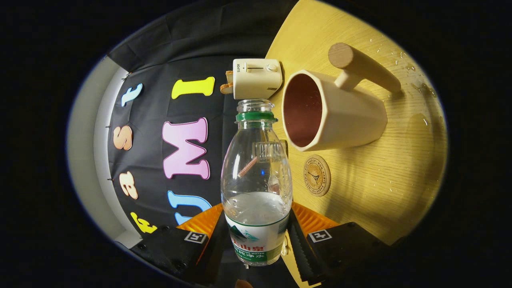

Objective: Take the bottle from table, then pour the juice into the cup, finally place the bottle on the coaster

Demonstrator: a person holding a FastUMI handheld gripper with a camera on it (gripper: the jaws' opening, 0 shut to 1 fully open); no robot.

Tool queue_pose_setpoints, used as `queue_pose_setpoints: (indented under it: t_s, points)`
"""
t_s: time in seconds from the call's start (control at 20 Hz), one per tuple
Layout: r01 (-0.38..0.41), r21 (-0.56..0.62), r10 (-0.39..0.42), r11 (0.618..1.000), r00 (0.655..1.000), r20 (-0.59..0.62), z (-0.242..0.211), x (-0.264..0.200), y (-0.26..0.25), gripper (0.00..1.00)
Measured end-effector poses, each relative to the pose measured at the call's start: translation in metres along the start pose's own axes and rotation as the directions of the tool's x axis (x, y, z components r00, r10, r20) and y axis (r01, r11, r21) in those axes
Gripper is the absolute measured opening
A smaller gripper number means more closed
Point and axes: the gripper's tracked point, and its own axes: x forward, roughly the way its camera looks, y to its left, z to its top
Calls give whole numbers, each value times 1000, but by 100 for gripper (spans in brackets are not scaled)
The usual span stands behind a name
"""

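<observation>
Claw point(256, 240) around bottle point(256, 176) — clear, ribbed plastic

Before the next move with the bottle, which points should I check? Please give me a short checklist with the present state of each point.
1. Grip: the gripper has both fingers pressed on the bottle, at its label. Ok.
2. Cap: it is off and the mouth is open. Ok.
3. Liquid: some remains in the lower part of the bottle. Ok.
4. Bottle mouth against the cup: the mouth is beside the cup's rim, not over its opening. Not ok yet.
5. Cup's content: the inside looks dark; the level cannot be told.
6. Coaster: it lies bare on the table, near the cup. Ok.
7. Droplets lie on the table beyond the cup; whether they matter, cannot tell.
</observation>
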Motion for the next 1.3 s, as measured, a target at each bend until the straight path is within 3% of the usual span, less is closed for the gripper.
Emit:
queue_pose_setpoints:
  t_s: [1.3]
  points:
    - [-27,220,27,975,1000,3,0,-3,14,77]
